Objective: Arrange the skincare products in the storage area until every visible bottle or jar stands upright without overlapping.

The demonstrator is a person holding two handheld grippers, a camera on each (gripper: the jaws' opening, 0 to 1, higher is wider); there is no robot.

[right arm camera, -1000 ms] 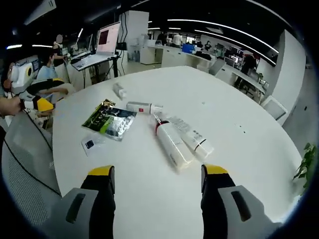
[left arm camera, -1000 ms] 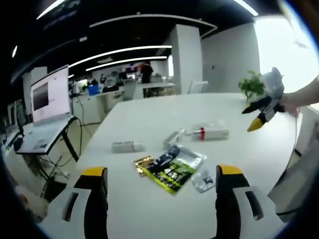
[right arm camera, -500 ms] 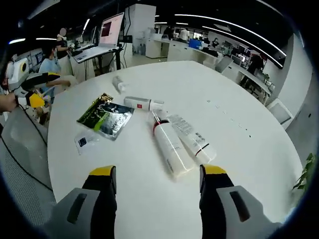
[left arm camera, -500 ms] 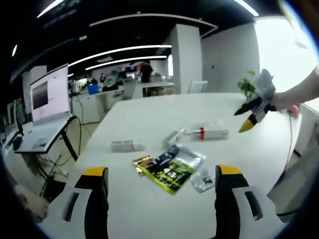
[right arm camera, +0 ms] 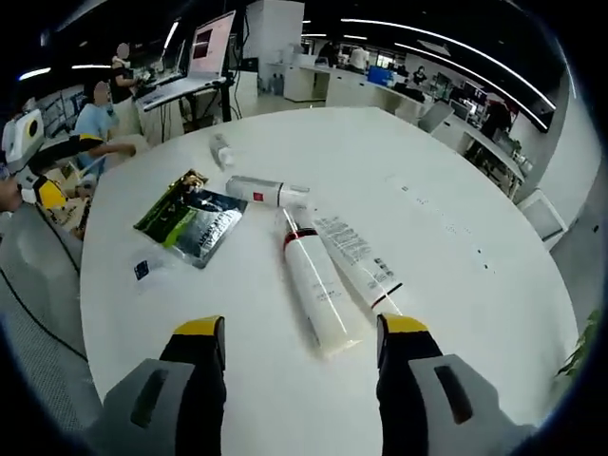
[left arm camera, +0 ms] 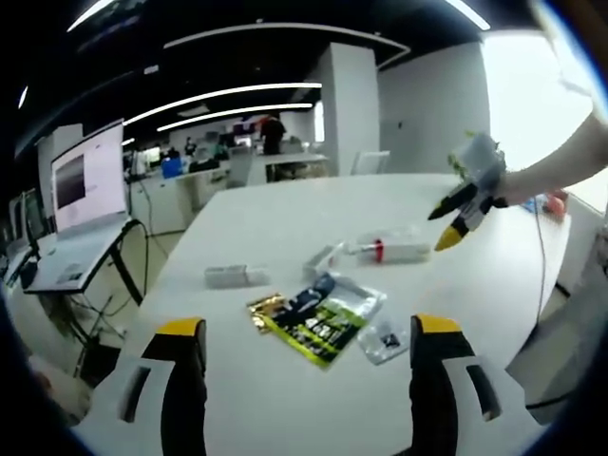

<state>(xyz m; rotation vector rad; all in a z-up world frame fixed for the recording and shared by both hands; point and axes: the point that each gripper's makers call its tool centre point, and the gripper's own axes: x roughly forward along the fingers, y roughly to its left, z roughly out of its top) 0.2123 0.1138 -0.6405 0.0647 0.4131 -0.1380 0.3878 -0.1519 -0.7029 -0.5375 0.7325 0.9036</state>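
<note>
Closer now, the right gripper [right arm camera: 299,351], jaws wide and empty, should straddle the white tube [right arm camera: 316,290] just ahead squarely.

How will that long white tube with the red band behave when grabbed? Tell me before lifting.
The white tube lies flat on the table beside a second tube; being rounded, it may roll if nudged. It looks smooth, so possibly slippery. The right gripper is open.

Bright ceiling light strips [left arm camera: 228,95], blown-out window glare, soft blur, fisheye-bent edges
</note>
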